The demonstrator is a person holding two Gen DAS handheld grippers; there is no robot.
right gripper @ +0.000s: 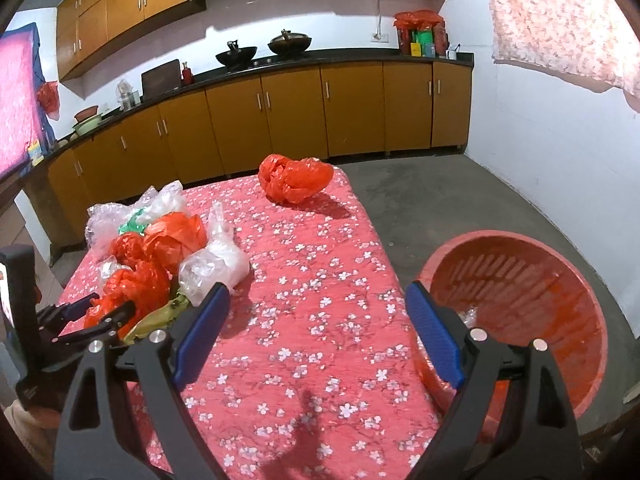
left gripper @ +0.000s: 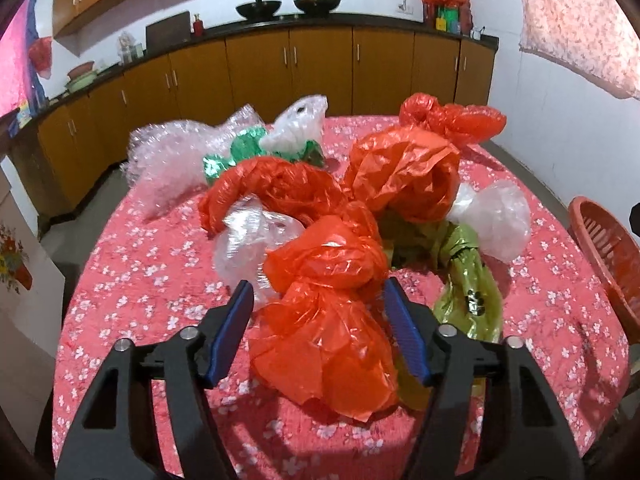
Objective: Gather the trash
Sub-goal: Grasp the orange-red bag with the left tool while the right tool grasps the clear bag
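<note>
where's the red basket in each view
Left wrist view: the red basket is cut off at the right edge, beside the table, only part of its slatted wall showing.
Right wrist view: it fills the lower right, open mouth toward the camera, just past the right gripper.
Shared landmark: the lone red bag at the table's far end.

Left gripper (left gripper: 320,300): lower centre of its frame, pitched downward, jaws partly apart, not visibly pressing anything. Right gripper (right gripper: 316,312): lower centre of its frame, pitched downward, jaws spread wide, nothing between them.
</note>
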